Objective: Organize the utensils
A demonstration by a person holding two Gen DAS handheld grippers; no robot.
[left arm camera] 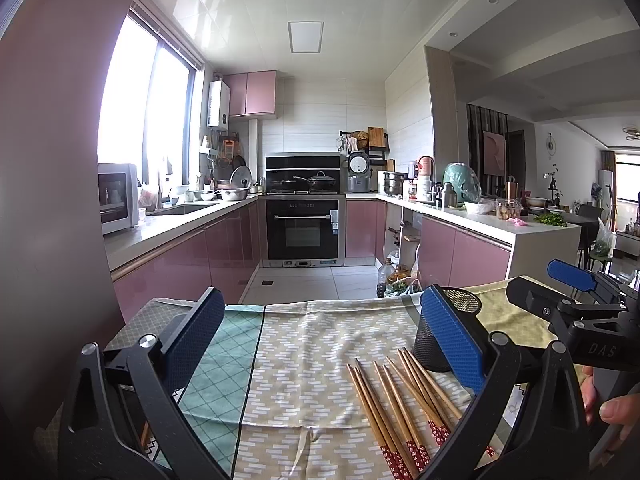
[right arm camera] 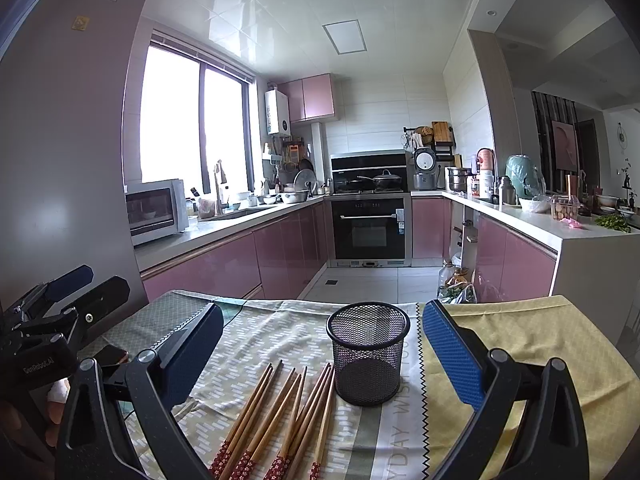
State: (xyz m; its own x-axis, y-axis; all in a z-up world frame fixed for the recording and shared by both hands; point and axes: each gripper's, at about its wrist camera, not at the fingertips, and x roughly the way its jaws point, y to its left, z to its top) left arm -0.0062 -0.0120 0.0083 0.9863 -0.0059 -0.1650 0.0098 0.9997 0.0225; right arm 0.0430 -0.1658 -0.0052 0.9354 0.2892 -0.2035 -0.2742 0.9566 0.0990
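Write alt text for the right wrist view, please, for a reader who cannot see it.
An empty black mesh cup stands upright on a patterned tablecloth, with loose wooden chopsticks lying beside it. The open right gripper frames both, holding nothing. A kitchen with pink cabinets lies behind.

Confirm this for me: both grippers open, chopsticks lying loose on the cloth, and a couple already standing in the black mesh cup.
Not quite. The black mesh cup is empty; the right wrist view looks straight into it and shows only its bare bottom. The rest holds: the chopsticks lie loose on the cloth, and the left gripper and right gripper both have their jaws open.
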